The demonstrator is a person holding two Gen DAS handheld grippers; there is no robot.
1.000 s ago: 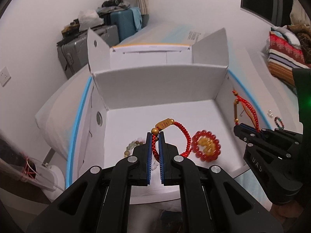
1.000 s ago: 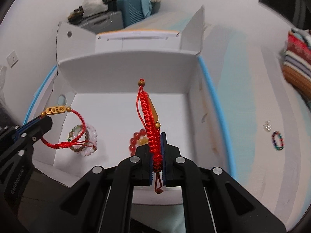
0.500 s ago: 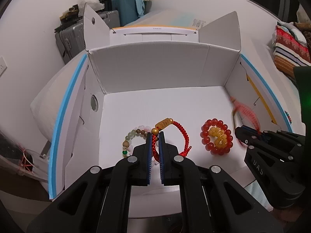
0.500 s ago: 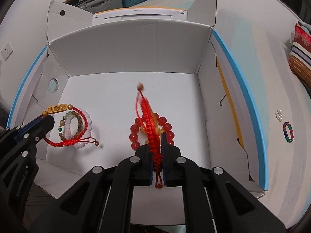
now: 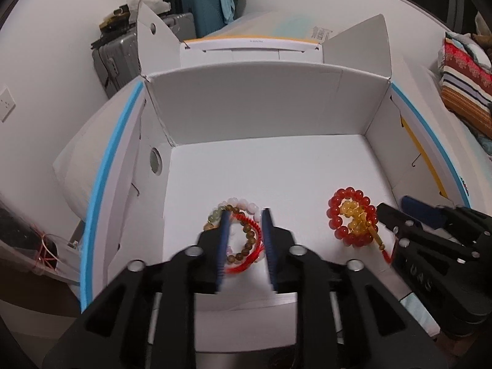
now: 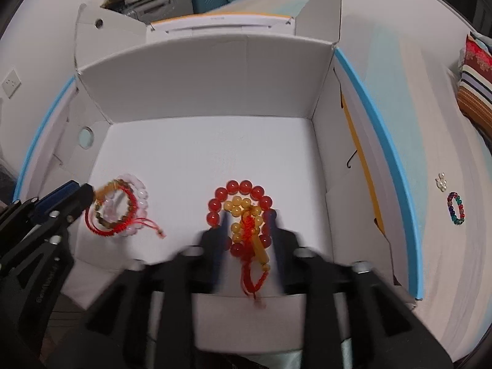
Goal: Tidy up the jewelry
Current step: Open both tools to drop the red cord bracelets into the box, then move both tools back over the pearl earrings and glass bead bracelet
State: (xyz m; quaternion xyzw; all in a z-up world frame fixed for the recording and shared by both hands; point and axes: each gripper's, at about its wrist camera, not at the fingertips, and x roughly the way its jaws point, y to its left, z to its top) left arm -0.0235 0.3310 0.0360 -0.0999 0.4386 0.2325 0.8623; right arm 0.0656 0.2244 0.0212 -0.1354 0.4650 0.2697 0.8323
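Now both hand-held grippers, left (image 5: 244,230) and right (image 6: 249,230), are opening, cords released; the loose bracelet (image 6: 456,208) lies outside the box (image 6: 203,80), nearer the right.

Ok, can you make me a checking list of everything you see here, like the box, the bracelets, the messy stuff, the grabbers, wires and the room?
Surface: white bed cover under an open white box.
Job's things: red cord bracelet lies on a pale bead bracelet; red woven bracelet lies across a red bead ring; all in the box.
Clutter: multicolour bead bracelet and small clear beads on the cover.
Grippers: left gripper and right gripper opening, pads off the bracelets.
Cables: nothing seen.
Surroundings: suitcases, striped cushion, wall socket.
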